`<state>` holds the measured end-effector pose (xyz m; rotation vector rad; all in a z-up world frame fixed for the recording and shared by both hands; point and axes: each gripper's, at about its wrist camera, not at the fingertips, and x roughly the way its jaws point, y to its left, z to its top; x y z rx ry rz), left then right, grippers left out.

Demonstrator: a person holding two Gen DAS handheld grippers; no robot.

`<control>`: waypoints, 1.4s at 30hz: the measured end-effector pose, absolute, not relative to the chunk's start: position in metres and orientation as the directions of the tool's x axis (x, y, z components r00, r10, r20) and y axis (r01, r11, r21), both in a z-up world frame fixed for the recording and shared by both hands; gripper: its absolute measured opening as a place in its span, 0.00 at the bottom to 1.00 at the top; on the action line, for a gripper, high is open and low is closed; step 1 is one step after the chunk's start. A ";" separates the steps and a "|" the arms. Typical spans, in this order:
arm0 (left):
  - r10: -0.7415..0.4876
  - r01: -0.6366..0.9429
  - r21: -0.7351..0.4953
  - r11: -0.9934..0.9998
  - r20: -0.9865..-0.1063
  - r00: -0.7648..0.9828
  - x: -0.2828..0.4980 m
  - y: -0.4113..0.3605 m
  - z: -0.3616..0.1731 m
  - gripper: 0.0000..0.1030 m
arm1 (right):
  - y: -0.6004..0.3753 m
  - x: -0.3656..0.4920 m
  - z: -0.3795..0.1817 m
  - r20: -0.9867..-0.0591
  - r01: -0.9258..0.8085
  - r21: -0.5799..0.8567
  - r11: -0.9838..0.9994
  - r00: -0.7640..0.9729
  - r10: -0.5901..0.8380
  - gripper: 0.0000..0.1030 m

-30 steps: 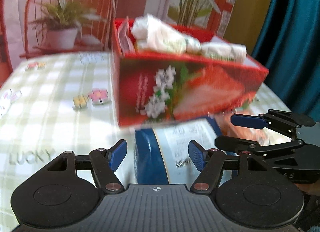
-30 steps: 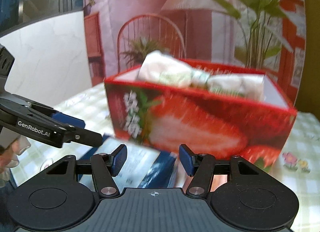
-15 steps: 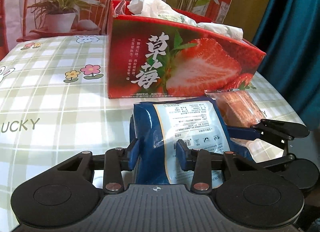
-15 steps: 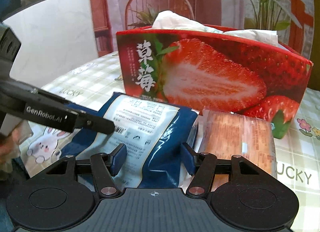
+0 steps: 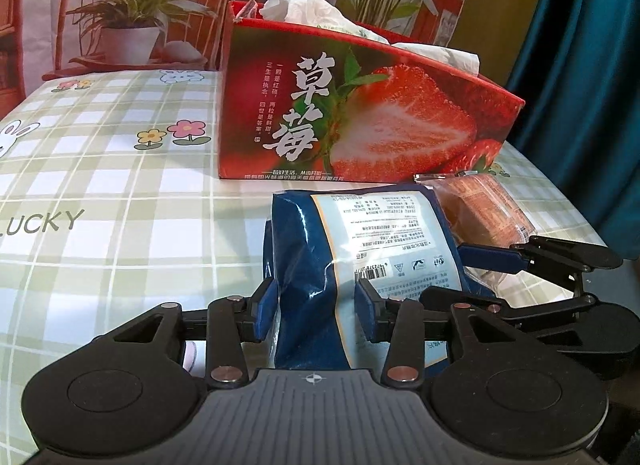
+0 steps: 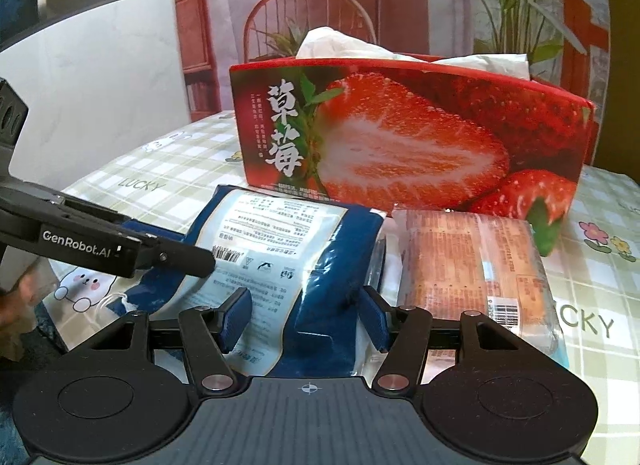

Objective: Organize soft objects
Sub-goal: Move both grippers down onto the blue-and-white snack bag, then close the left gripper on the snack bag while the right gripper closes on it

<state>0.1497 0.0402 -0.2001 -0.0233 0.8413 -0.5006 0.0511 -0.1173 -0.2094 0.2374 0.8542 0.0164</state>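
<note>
A blue soft pack (image 5: 304, 249) with a white label lies on the checked tablecloth in front of the red strawberry box (image 5: 360, 113). My left gripper (image 5: 316, 311) has the pack's creased left part between its pads, which touch it while the jaws are opening slightly. My right gripper (image 6: 304, 317) is open and straddles the right part of the same blue pack (image 6: 280, 249). An orange-brown wrapped pack (image 6: 472, 265) lies just right of it. White soft packs (image 5: 304, 5) stick out of the box.
The tablecloth (image 5: 100, 205) stretches away to the left of the box. A teal curtain (image 5: 580, 85) hangs past the table's right edge. One of the left gripper's fingers (image 6: 172, 255) crosses over the pack, with part of a hand (image 6: 16, 297) behind it.
Both grippers came down and forward onto the blue pack. The left jaws narrowed from wide to a pinch on it. The right jaws kept the same width.
</note>
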 end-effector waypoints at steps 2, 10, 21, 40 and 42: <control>-0.436 0.417 -0.216 0.883 -0.705 0.560 0.149 0.041 -0.201 0.44 | -0.118 0.050 -0.210 -0.743 0.090 0.209 0.974 0.662 0.099 0.55; -0.444 0.420 -0.221 0.880 -0.695 0.565 0.148 0.042 -0.202 0.45 | -0.116 0.048 -0.214 -0.735 0.082 0.178 0.981 0.674 0.078 0.62; -0.449 0.422 -0.225 0.878 -0.692 0.566 0.147 0.043 -0.203 0.45 | -0.118 0.048 -0.216 -0.728 0.073 0.203 0.976 0.678 0.101 0.59; -0.472 0.398 -0.276 0.875 -0.670 0.573 0.148 0.050 -0.191 0.37 | -0.111 0.046 -0.198 -0.699 -0.004 0.232 0.973 0.694 0.169 0.23; -0.488 0.405 -0.289 0.868 -0.648 0.585 0.148 0.052 -0.183 0.36 | -0.109 0.047 -0.191 -0.682 -0.028 0.215 0.976 0.711 0.170 0.22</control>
